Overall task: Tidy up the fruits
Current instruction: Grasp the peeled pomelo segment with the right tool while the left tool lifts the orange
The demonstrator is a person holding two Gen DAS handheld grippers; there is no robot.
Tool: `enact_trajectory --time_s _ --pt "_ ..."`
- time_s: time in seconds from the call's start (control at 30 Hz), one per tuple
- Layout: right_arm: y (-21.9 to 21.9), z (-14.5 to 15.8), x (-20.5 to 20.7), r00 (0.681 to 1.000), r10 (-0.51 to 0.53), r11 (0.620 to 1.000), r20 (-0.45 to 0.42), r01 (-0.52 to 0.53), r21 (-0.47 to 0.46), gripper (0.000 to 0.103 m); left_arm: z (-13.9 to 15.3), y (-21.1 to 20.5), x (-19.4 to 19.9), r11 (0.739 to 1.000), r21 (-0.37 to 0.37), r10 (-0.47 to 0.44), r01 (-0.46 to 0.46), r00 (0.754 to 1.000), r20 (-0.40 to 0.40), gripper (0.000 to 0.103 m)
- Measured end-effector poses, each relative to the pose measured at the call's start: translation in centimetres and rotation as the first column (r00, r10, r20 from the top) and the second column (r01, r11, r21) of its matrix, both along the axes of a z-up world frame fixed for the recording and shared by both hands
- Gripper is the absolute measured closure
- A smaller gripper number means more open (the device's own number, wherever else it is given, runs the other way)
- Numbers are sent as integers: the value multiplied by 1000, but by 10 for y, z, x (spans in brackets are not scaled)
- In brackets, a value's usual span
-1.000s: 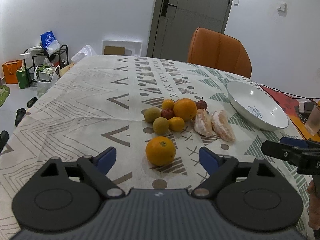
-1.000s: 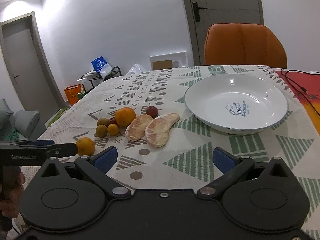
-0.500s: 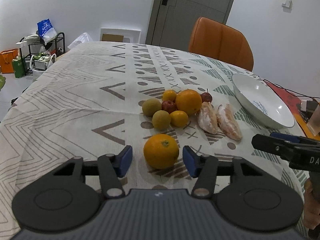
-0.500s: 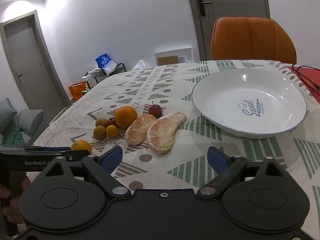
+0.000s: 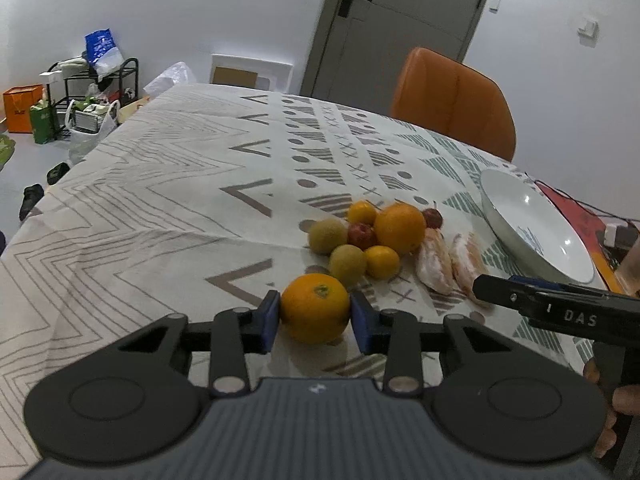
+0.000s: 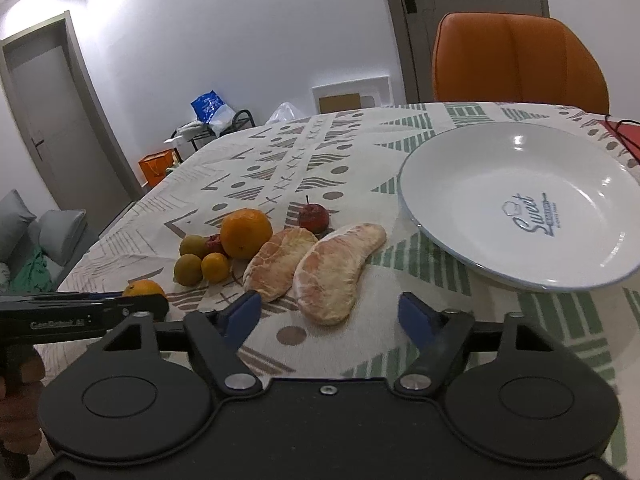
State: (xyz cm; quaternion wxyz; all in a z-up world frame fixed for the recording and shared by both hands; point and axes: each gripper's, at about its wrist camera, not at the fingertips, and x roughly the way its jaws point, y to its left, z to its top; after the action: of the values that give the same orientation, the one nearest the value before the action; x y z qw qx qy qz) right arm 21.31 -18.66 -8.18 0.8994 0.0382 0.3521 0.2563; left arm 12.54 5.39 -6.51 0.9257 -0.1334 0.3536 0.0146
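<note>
My count, all beside the plate (image 6: 520,280): large oranges (image 5: 315,308) x2, small oranges (image 5: 382,261) x2, green fruits (image 5: 347,264) x2, small red fruits (image 6: 314,217) x2, peeled pomelo segments (image 6: 332,272) x2. Plate x1.

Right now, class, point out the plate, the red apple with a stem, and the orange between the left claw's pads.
Plate (image 6: 472,256), right wrist view, near rim.
Apple (image 6: 315,216), right wrist view, front skin.
Orange (image 5: 315,307), left wrist view, middle of peel.
</note>
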Motion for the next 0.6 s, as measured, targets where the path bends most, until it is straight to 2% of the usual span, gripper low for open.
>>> enact_trajectory --time_s 0.47,0.53,0.57,0.6 --pt "21 -5 15 1000 -21 999 13 21 -45 41 5 14 0 1000 1 31 -31 999 13 67" --pt "21 -5 14 1000 -13 999 17 14 -45 54 5 12 -2 1000 4 31 -31 999 17 67" --pt "21 -5 14 1000 -19 999 17 20 -47 64 5 11 -3 1000 3 30 -30 999 19 67" --pt "19 -5 15 1000 -15 999 11 16 -36 65 6 10 -4 1000 3 30 -30 999 22 67"
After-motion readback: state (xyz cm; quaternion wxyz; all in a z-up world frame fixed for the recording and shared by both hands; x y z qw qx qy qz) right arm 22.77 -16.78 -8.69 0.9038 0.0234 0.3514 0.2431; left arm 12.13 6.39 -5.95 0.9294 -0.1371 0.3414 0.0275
